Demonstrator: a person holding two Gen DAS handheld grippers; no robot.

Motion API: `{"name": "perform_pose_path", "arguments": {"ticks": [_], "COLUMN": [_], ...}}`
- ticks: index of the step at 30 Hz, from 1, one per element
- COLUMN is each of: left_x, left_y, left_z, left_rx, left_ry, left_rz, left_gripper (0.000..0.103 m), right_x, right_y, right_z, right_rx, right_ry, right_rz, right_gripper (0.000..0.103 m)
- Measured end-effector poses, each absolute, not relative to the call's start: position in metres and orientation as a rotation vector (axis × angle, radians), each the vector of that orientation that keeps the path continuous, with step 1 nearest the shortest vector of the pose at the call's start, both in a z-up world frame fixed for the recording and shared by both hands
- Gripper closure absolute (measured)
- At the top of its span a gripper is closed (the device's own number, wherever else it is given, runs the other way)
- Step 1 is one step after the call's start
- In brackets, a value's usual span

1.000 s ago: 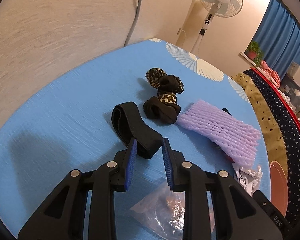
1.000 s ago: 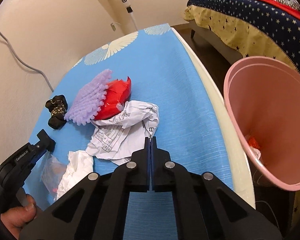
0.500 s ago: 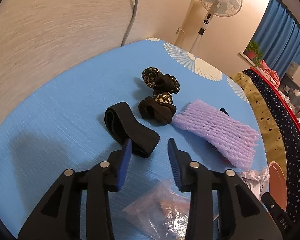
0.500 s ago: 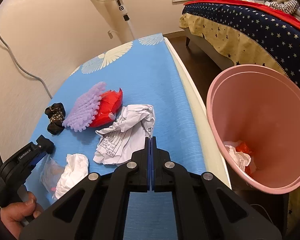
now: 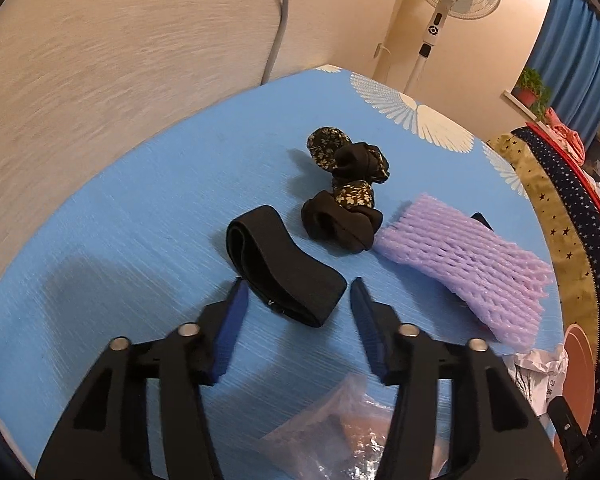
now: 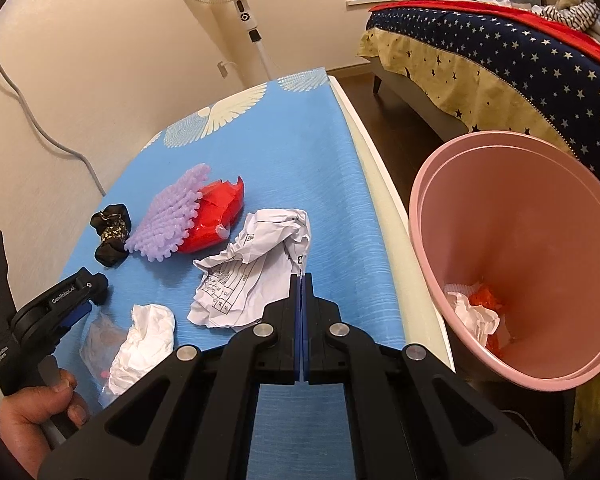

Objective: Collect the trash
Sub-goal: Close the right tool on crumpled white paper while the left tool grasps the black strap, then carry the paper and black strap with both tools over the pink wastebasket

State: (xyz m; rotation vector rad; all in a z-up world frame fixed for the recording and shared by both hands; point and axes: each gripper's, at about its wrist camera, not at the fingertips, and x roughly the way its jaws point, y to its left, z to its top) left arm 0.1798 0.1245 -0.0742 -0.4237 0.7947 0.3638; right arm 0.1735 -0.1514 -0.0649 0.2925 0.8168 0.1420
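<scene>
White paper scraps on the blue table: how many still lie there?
2. A crumpled printed sheet lies mid-table ahead of the right gripper; a white tissue wad lies nearer the left gripper. More white paper sits inside the pink bin.

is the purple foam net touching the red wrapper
Touching: the right wrist view shows the purple foam net lying over the red wrapper's edge, with no gap between them.

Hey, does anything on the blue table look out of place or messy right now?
Yes. Litter is scattered on the table: crumpled paper, a white tissue, a clear plastic bag, and purple foam netting lying over a red wrapper.
</scene>
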Motion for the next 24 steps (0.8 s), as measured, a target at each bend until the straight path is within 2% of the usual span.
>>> {"name": "perform_pose_path", "arguments": {"ticks": [1,5,8,24], "left_x": [0.179,0.176,0.173,0.141], "left_y": [0.125,0.122,0.116,0.071], "left_z": [-0.074,-0.071,-0.065,-0.019], "left_rx": [-0.424,-0.405,-0.377,-0.248], "left_ry": [0.792,0.770,0.753,0.656], "left_rz": [0.363,0.346,0.325,0.147], "left_gripper": [0.062,0.081,0.086,0.088], "right_x": [0.173,0.174,0.171,0.132], "right_y": [-0.151,-0.153,-0.156,-0.184], "right_z": [-0.065,-0.062,-0.055,-0.003], "right_rx": [0.291,0.286,0.284,0.240], "right_ry": [0.816,0.812,0.793,0.677], "right_rz": [0.143,0.146,0.142,0.088], "right_gripper": [0.102,0.103,0.103,0.103]}}
